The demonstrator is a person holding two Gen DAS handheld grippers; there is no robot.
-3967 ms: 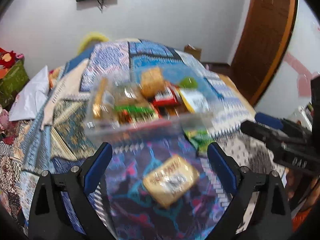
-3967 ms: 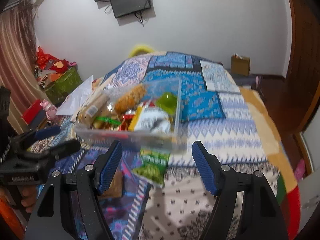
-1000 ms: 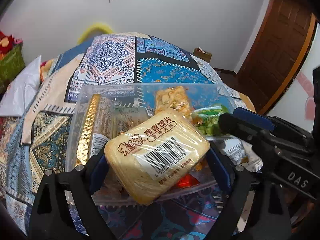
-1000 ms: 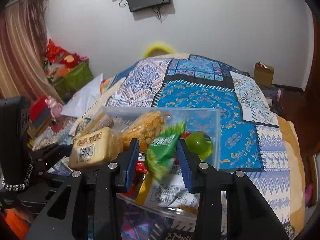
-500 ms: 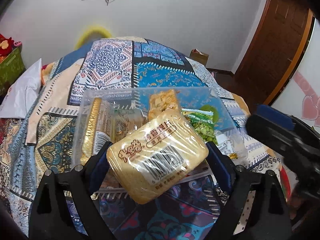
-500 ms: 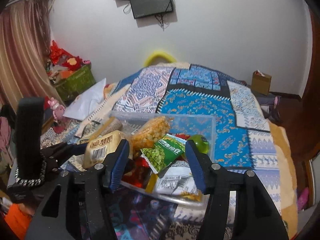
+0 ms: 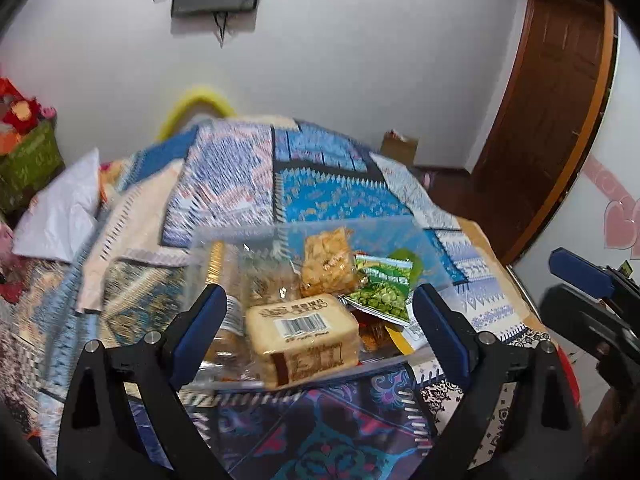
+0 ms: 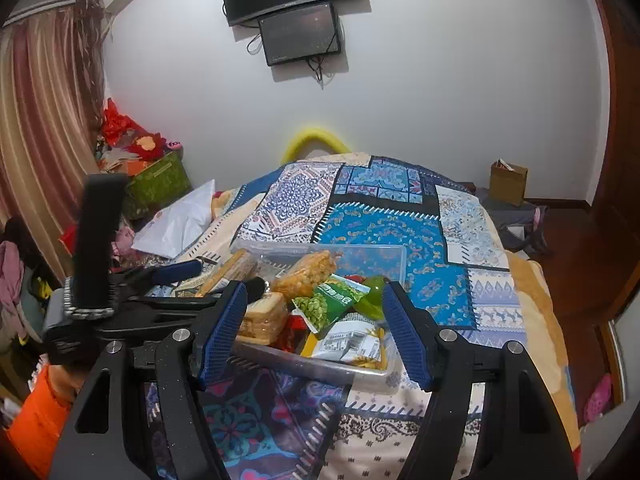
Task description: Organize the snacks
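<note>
A clear plastic bin point(image 7: 400, 224) point(image 8: 372, 372) full of snacks sits on a patterned bedspread. A tan biscuit pack point(image 7: 302, 336) point(image 8: 262, 316) lies in its near side, beside a green pea packet point(image 7: 382, 294) point(image 8: 328, 304) and an orange snack bag point(image 7: 326, 262) point(image 8: 306, 270). My left gripper point(image 7: 320, 332) is open, its fingers either side of the biscuit pack, not touching it. My right gripper point(image 8: 316, 334) is open and empty, raised in front of the bin.
The bedspread point(image 8: 384, 224) covers the whole bed. A white bag point(image 8: 176, 222) and a green box point(image 8: 158, 182) lie at the left. A brown door point(image 7: 552, 112) stands at the right, a small carton point(image 8: 508, 182) by the wall.
My left gripper has opened and let the biscuit pack drop into the bin. My right gripper, which earlier released the green pea packet into the bin, has drawn back and opened wider.
</note>
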